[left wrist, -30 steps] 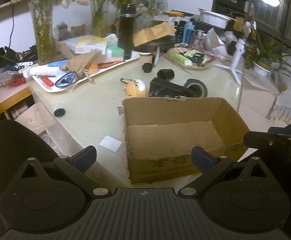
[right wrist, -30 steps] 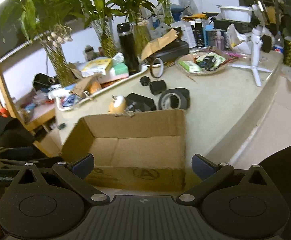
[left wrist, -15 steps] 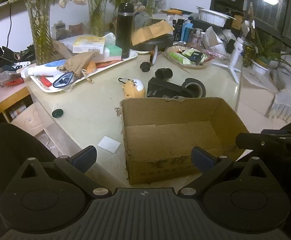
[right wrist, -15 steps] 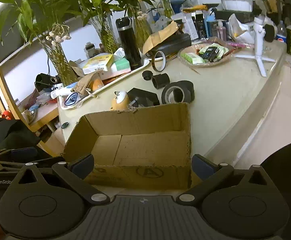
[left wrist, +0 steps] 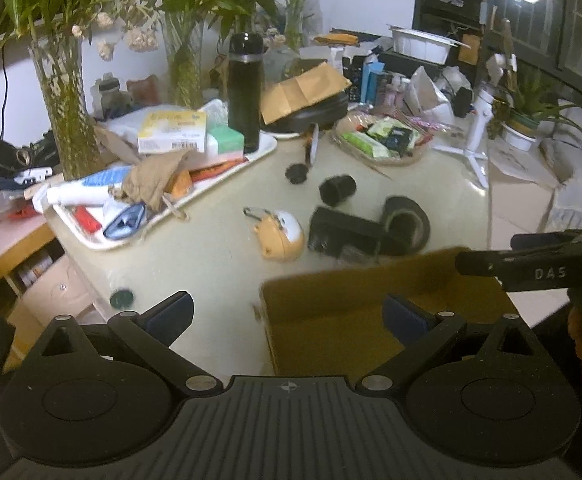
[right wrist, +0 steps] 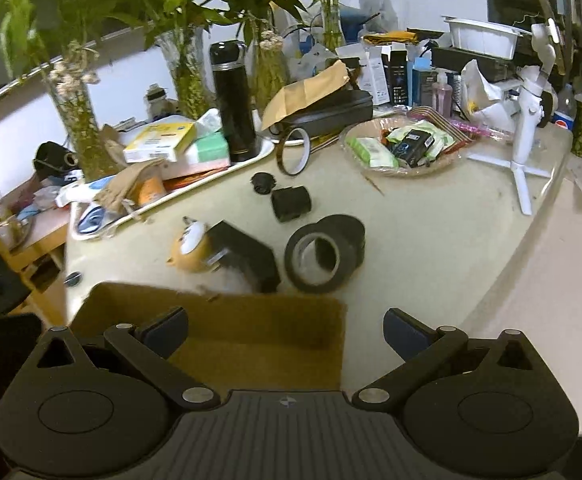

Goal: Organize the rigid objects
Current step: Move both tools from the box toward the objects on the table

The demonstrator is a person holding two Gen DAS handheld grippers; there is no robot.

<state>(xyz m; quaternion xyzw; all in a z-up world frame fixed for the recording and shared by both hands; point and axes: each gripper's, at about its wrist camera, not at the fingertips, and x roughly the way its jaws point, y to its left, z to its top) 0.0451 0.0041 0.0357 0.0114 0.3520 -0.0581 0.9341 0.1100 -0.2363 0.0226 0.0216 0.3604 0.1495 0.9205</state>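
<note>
You're at the approach: both grippers' fingers (left wrist: 405, 318) spread and empty (box (right wrist: 251, 336) waiting); next, reach the black tape roll (right wrist: 323, 254).

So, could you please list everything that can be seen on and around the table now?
cardboard box: 1, brown, nearest, looks empty
tape rolls: 2, black, behind box
black block: 1, beside the rolls
round case: 1, orange-white, left of block
small cylinder: 1, black, mid-table
thin tape ring: 1, amber, upright by tray
flask: 1, black, on white tray
snack basket: 1, right
tripod stand: 1, white, far right
plant vases: several, back
left tongs: open
right tongs: open
</note>
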